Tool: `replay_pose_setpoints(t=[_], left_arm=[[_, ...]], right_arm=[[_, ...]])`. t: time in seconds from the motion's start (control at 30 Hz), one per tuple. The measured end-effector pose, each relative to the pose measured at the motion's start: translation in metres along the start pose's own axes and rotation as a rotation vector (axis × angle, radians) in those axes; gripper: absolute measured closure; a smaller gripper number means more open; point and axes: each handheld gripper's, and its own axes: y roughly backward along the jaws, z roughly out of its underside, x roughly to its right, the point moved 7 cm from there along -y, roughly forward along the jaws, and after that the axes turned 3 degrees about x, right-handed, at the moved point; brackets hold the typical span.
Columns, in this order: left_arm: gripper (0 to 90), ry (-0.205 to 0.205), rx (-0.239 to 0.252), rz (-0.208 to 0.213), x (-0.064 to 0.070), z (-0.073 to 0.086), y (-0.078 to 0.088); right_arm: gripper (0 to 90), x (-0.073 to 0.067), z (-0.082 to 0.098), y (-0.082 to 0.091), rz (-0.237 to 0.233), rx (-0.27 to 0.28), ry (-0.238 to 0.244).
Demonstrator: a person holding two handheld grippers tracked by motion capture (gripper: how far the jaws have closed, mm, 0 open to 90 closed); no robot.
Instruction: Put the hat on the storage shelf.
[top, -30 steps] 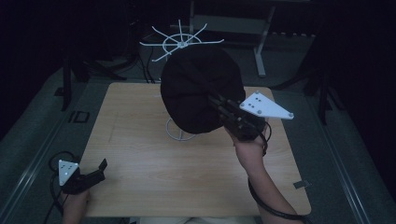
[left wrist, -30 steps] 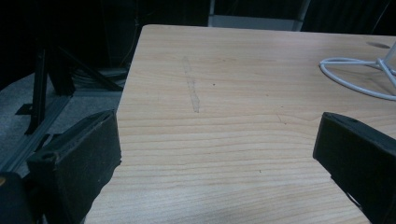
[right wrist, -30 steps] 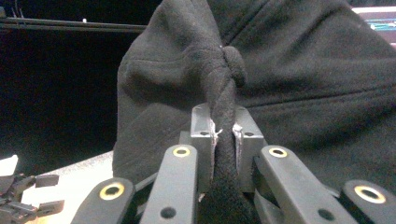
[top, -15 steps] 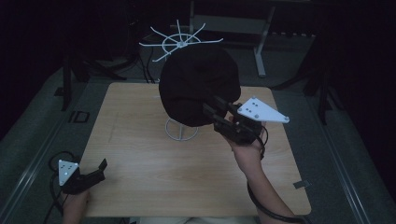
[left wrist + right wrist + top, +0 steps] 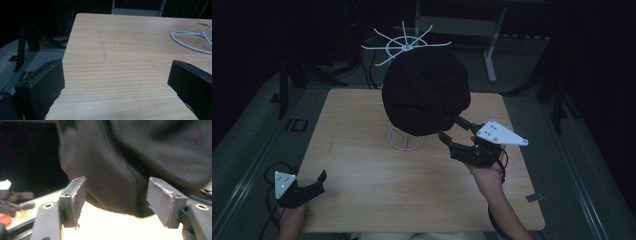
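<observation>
A black fabric hat (image 5: 426,97) is seen draped on a white wire stand (image 5: 407,140) near the middle of a light wooden table (image 5: 377,190). The right gripper (image 5: 455,129) is held just beside the hat's lower edge, its jaws parted with nothing clasped between them. The left gripper (image 5: 314,181) is rested at the table's near left corner, jaws spread wide and empty.
</observation>
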Motion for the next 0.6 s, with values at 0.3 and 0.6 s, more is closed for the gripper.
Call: replay_pose_setpoints(t=[0.3,0.6], left_arm=[[1.4,-0.001,-0.001,-0.003,0.000,0.000,0.000],[1.5,-0.001,0.001,-0.002,0.000,0.000,0.000]], right_arm=[[14.4,0.034,0.055,0.008,0.046,-0.114,-0.025],[13.3,0.065,0.107,0.010,0.133,-0.197,-0.042]])
